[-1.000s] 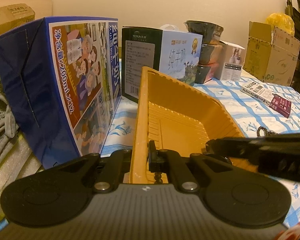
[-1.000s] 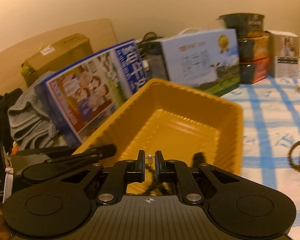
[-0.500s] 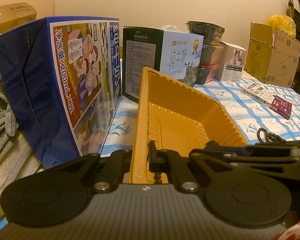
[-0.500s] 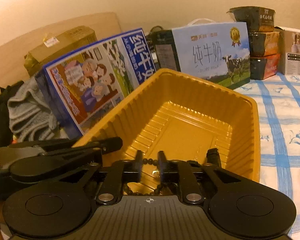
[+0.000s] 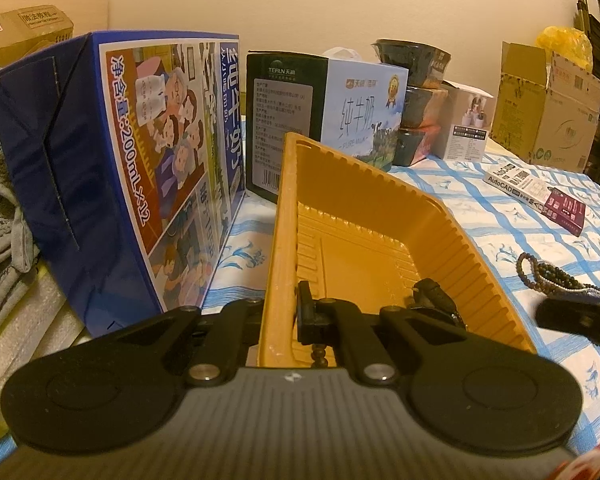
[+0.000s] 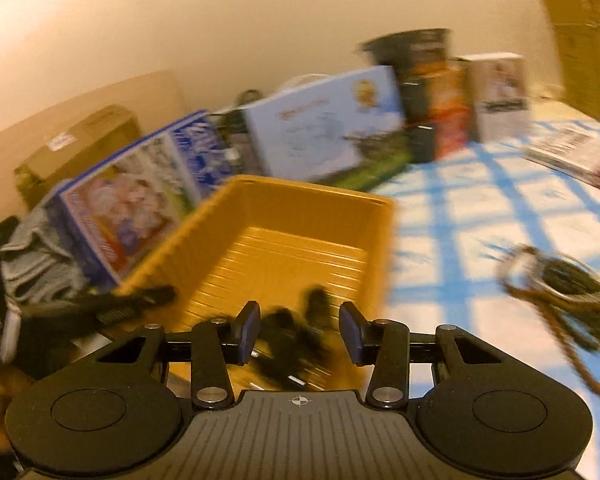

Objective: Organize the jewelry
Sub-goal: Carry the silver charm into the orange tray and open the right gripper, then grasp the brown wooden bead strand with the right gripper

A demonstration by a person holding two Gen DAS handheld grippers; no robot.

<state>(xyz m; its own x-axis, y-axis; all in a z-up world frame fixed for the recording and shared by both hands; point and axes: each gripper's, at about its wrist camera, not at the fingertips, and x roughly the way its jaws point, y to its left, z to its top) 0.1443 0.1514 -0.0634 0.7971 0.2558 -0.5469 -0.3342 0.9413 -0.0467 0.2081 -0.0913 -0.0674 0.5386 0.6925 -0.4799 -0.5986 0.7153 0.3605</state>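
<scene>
Ribbed matt plastic tray, glossy printed cardboard carton

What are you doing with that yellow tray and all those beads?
Someone is sorting jewelry with two hand-held grippers. The left gripper is shut on the wall of the yellow tray, holding it in place. The right gripper is open over the tray, with a dark bead string lying in the tray below it. More beads lie on the blue checked cloth to the right, not yet picked up.
</scene>
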